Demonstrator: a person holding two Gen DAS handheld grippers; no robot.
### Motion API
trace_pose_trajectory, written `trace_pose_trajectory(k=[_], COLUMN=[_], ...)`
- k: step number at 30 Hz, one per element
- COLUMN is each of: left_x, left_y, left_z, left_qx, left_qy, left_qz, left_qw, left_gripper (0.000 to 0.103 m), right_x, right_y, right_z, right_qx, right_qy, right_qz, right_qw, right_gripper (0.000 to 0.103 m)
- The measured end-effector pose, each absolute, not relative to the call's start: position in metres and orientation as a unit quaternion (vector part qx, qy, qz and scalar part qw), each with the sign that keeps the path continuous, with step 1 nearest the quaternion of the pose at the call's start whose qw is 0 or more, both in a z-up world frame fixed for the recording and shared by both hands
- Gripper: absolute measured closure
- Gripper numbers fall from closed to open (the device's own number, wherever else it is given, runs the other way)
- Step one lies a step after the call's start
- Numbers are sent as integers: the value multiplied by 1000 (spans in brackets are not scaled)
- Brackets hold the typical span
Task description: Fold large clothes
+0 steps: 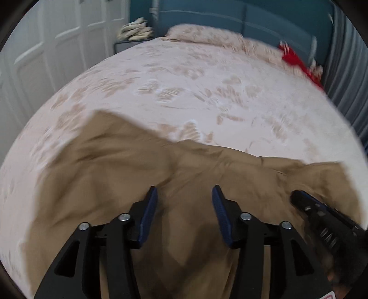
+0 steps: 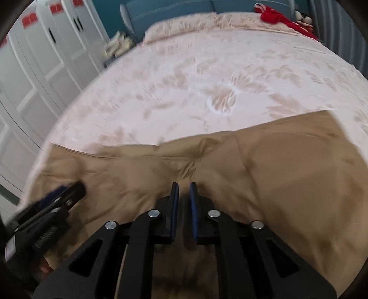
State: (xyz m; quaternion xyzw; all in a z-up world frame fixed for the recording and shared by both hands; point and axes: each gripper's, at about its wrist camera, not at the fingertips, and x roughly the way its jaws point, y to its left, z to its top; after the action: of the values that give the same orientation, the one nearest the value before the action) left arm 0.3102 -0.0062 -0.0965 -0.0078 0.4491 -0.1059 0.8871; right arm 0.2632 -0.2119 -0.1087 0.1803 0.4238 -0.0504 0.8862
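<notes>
A large tan garment (image 1: pixel 128 165) lies rumpled across the near part of the bed; it also fills the lower half of the right wrist view (image 2: pixel 287 174). My left gripper (image 1: pixel 184 192) is open, its blue-padded fingers spread just above the cloth with nothing between them. My right gripper (image 2: pixel 183 187) has its jaws nearly together with a fold of the tan cloth between the pads. The right gripper shows at the lower right of the left wrist view (image 1: pixel 299 197), and the left gripper at the lower left of the right wrist view (image 2: pixel 66 193).
The bed (image 1: pixel 184 76) has a pale floral cover and a pillow (image 1: pixel 202 34) at the head. A red item (image 1: pixel 296 59) lies at the far right corner. White wardrobe doors (image 2: pixel 34 69) stand left. A nightstand with folded cloth (image 1: pixel 135 30) stands beside the blue headboard (image 1: pixel 230 18).
</notes>
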Motion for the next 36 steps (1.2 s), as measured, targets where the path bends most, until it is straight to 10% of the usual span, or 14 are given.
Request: trace_pose_trajectory(k=[12, 36], left_x=[208, 232], left_y=[178, 165], left_z=[-108, -144], left_qx=[-188, -314], left_qy=[517, 527], left_qz=[-13, -63], left_qw=[835, 787], left_gripper=[30, 22], right_x=[127, 140], right_y=[-141, -130], right_z=[-85, -141], right_qx=[163, 164], right_qy=[434, 474], right_qz=[-21, -38], right_qw=[886, 864], right_gripper=[88, 89])
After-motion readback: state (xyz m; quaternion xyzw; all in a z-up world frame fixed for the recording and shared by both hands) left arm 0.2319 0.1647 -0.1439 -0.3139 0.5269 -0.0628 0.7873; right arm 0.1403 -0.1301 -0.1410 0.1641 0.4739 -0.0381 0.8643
